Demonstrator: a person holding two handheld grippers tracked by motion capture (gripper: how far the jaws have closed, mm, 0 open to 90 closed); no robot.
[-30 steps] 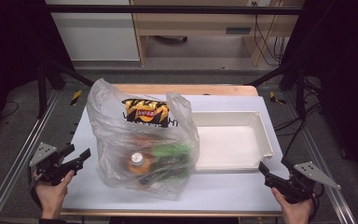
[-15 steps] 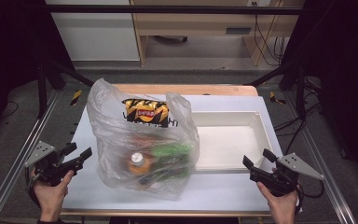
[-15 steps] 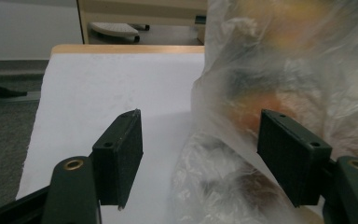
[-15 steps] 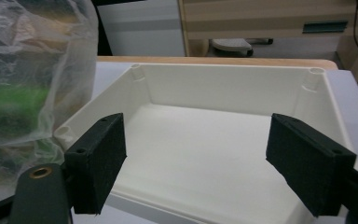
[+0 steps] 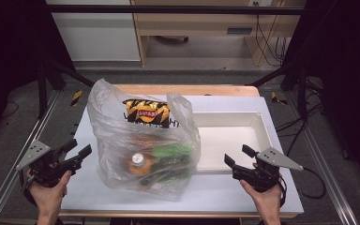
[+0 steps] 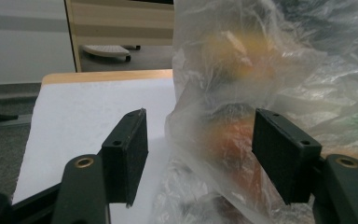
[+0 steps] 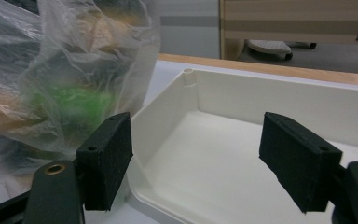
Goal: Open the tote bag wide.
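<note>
Bag [image 5: 143, 145], clear plastic, mid-counter [image 5: 225, 192], holding chip packet [image 5: 146, 111], bottle [image 5: 138, 161], green pack [image 5: 171, 151]. White tray [image 5: 229, 140] touching its right side. Left hand-held gripper [image 5: 77, 152] and right hand-held gripper [image 5: 236, 157]: jaws apart, just closing, gripping nothing, flanking bag.

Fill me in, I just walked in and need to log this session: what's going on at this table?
A person holds a gripper in each hand on either side of a clear plastic bag of groceries, including a chip packet and an orange-capped bottle. The left gripper and right gripper hold nothing; the jaws of both have just been closing a little, still open. A white tray sits empty beside the bag. Nothing has been taken out yet.
</note>
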